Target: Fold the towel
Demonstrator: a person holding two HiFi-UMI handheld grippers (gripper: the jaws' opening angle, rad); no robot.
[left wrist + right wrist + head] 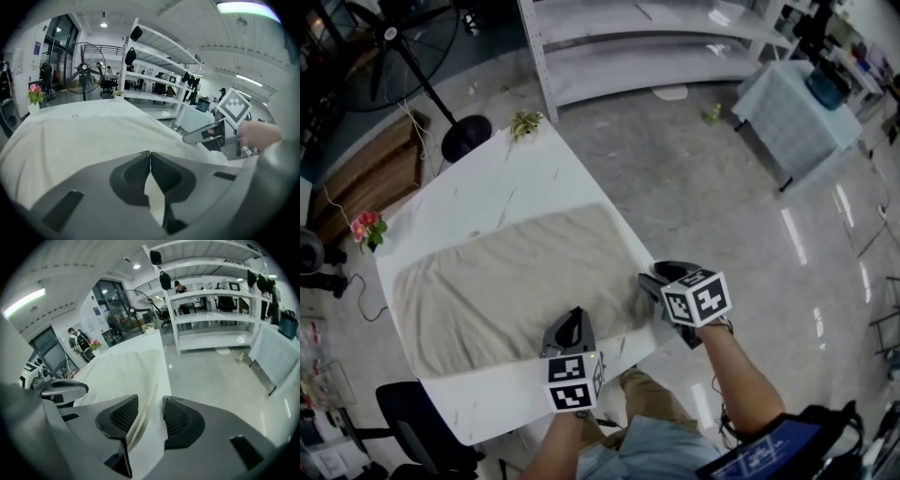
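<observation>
White table [487,178] bears spread towel [506,281]; left tongs [150,153] clenched, right tongs [151,405] parted astride towel edge

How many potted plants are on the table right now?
2. A pink-flowered plant stands at the left corner of the table, and a small green plant at its far corner. Both stand off the towel. None looks hidden.
</observation>
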